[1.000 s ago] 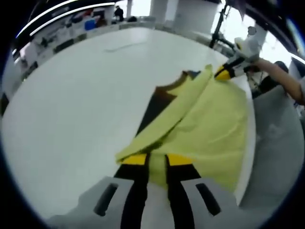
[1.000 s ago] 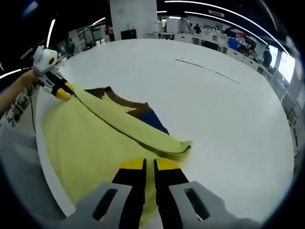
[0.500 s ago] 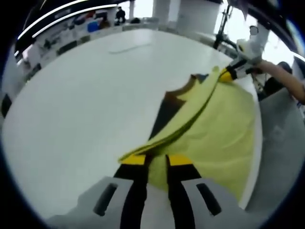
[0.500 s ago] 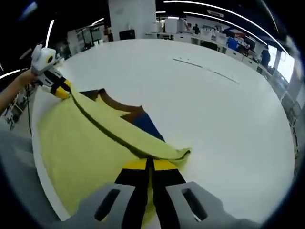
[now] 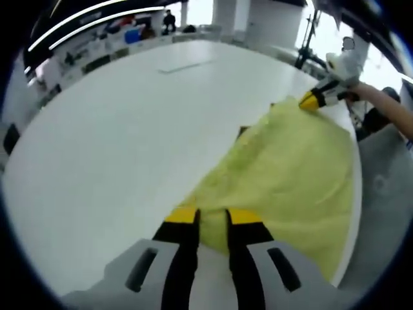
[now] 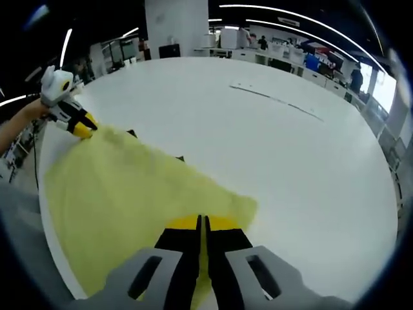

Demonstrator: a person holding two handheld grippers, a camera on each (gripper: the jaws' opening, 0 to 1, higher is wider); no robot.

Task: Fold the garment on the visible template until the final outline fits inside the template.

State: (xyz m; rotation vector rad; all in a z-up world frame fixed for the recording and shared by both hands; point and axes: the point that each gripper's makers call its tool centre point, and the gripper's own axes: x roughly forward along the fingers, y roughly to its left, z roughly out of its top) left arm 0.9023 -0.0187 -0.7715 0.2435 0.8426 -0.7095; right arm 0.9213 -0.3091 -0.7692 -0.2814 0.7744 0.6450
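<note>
While folded flap seen half second ago now spread, yellow garment (image 5: pixel 290 168) lies near table (image 5: pixel 116 129) edge, covering dark template (image 6: pixel 132 134) except slivers. Left gripper (image 5: pixel 211 216), right gripper (image 6: pixel 202 223): jaws pinching garment edge. Fold undone; outline unfitted.

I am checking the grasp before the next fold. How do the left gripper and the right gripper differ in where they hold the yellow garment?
The left gripper holds the yellow garment at one end of its raised edge, the right gripper at the opposite end. Each shows far off in the other's view. Both are shut on the cloth, with yellow-tipped black jaws, over the white table.
</note>
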